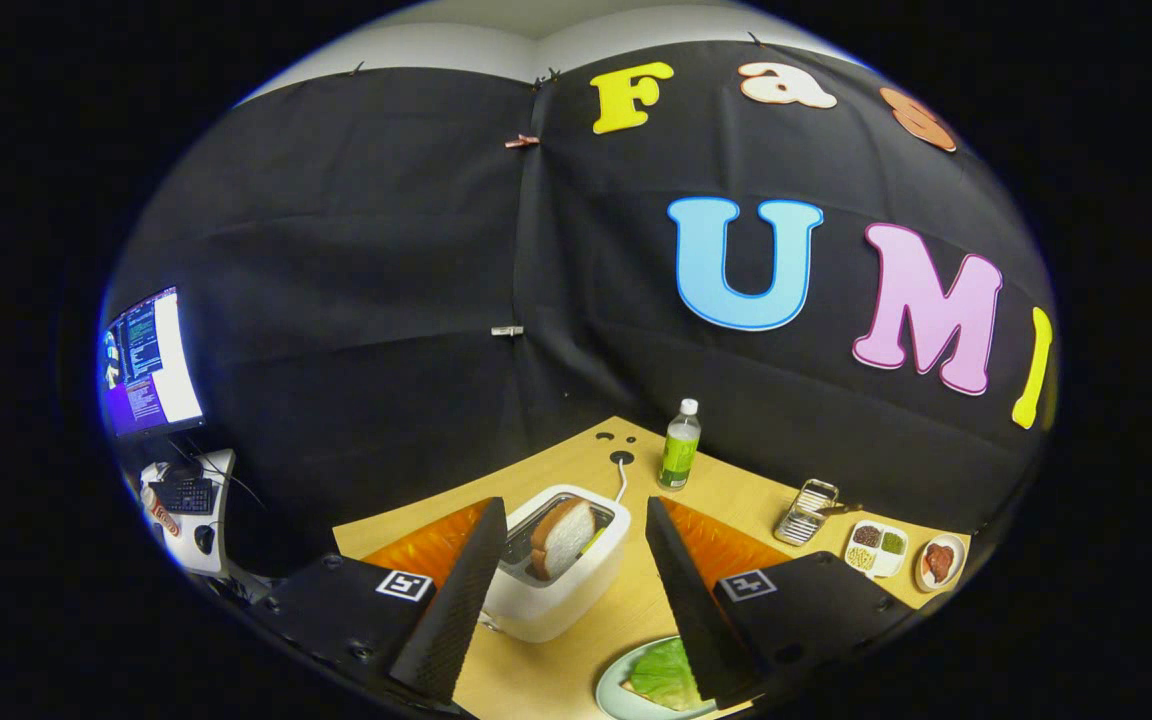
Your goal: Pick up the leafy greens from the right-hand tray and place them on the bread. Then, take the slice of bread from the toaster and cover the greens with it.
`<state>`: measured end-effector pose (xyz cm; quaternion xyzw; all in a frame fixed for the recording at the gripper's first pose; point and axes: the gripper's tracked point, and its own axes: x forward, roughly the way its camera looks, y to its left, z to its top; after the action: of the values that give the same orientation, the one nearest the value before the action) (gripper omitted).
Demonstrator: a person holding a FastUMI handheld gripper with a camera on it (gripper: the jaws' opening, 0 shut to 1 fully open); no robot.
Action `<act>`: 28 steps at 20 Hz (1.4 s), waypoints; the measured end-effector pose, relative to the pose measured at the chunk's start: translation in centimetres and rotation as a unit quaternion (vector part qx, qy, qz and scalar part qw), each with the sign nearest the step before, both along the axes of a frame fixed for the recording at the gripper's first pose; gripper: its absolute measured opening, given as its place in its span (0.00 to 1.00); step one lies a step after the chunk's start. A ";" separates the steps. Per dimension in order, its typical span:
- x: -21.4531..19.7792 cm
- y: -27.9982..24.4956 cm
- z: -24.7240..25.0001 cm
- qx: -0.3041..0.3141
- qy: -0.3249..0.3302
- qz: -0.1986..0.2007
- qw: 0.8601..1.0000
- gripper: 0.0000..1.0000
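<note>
Low in the centre of the frame, the hand-held gripper (576,590) is held above a wooden worktop (746,500) with its two fingers spread wide and nothing between them. Straight ahead, in the gap between the fingers, stands a white toaster (566,590) with its slot facing up. A slice of bread (563,537) stands on edge in that slot, its top sticking out and leaning a little. The slice's broad face looks toward the lower right of the frame, so its thin edge runs roughly from upper right to lower left, across the line of the fingers rather than along it.

At the bottom of the frame, below the toaster and partly hidden behind the right finger, a pale plate (611,690) holds the leafy greens (664,675), already lying on a lower slice of bread (633,688). The greens step looks done. The likely next move is forward and down onto the slice in the toaster, probably with a turn of the wrist to pinch its flat faces.
</note>
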<state>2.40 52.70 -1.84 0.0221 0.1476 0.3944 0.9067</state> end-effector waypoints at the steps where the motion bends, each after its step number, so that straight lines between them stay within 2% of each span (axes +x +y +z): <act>1: 0.1 1.1 -0.6 -0.002 0.007 0.001 1.000 0.88; 10: 2.9 7.3 -6.9 -0.008 0.097 -0.022 0.995 0.86; 14: 4.4 9.6 -9.7 -0.005 0.140 -0.036 0.990 0.80; 18: 6.0 9.4 -12.6 -0.025 0.174 -0.071 0.982 0.77; 20: 7.0 8.8 -12.9 -0.032 0.174 -0.099 0.979 0.70; 21: 7.4 8.8 -13.0 -0.030 0.177 -0.106 0.978 0.62; 26: 6.8 9.6 -14.3 -0.019 0.231 -0.104 0.967 0.25; 27: 6.9 9.4 -14.1 -0.017 0.232 -0.108 0.967 0.19; 28: 6.9 9.2 -14.0 -0.018 0.233 -0.110 0.966 0.18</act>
<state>9.25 61.87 -15.84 0.1127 0.3585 0.2733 0.8855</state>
